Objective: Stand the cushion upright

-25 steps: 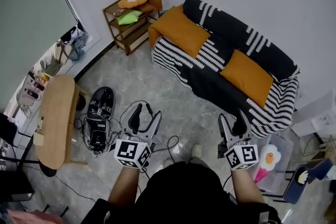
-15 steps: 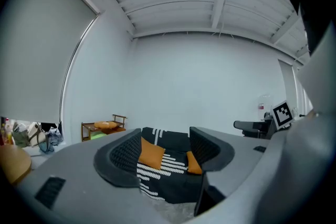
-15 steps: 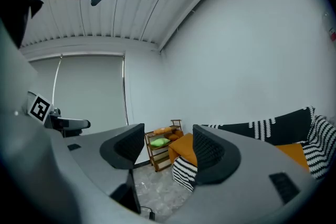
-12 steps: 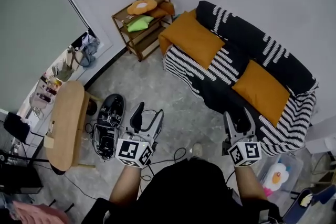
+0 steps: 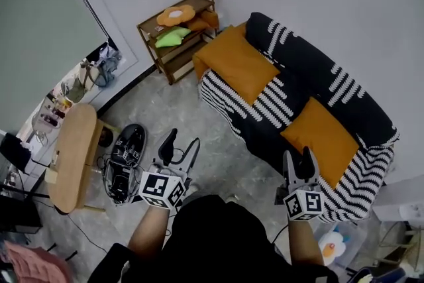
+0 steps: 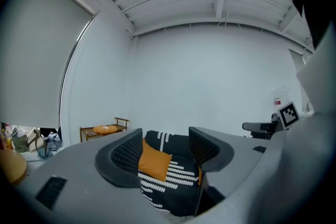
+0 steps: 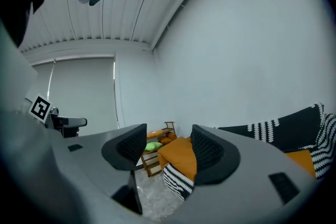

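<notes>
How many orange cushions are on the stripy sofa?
2. One orange cushion lies flat at the sofa's end by the wooden shelf; the second cushion lies flat at the opposite end. None seems hidden.

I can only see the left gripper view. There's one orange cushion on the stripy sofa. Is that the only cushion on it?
Observer: No. The head view shows a second orange cushion lying flat at the other end of the sofa, the end nearest the right tongs.
Operator: Are those tongs holding something?
Observer: No. The right gripper view shows their jaws apart with nothing between them. They have just been closing a little.
Operator: Is there stuff on the floor?
Observer: Yes, black equipment with cables lies on the floor beside a wooden table.
</notes>
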The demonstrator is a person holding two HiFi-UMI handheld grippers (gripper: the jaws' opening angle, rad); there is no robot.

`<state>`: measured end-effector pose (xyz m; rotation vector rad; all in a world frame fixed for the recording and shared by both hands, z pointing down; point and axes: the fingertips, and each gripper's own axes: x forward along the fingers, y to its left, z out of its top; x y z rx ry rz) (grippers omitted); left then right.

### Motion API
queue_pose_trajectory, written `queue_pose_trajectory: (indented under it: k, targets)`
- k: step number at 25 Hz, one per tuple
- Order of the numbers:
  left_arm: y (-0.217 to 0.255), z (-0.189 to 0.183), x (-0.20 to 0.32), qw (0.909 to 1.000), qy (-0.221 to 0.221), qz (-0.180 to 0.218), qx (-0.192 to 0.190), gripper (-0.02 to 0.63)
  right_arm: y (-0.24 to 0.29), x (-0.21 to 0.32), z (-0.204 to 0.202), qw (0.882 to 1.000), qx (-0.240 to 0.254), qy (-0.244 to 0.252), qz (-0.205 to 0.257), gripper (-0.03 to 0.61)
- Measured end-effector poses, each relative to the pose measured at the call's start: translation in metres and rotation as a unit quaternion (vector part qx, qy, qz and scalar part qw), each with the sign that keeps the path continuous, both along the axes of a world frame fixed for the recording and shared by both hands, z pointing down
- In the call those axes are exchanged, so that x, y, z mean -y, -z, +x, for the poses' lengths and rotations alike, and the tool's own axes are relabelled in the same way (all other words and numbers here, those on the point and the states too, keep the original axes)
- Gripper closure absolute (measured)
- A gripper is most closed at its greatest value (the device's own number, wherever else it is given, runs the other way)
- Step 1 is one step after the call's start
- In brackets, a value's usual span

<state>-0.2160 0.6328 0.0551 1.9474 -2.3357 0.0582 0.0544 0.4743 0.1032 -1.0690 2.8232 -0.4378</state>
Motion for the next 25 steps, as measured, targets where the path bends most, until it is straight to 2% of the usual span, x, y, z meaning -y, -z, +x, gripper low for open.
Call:
queue_pose_trajectory:
  k: [6,13,20,25]
  targets:
    - [-0.005,-0.014,0.038,0.9999,-0.009,-0.010,-0.005,0.334,-0.008,0.029,-0.007,1.000,0.006,-0.017,-0.017,0.322]
    - [-0.021,-0.052,0.093,0.9994,-0.031,-0.012,-0.011,0.334,-0.022,0.073,-0.030,0.998,-0.003,-0.047,-0.031,0.327]
    - [-0.030,-0.119,0.166,0.9981,-0.059,-0.018,-0.005,0.337,-0.021,0.127,-0.097,0.998,-0.020,-0.060,-0.020,0.334]
    - [-0.035,-0.179,0.208,0.9969,-0.072,-0.031,-0.003,0.339,-0.028,0.165,-0.159,0.997,-0.023,-0.063,-0.038,0.341]
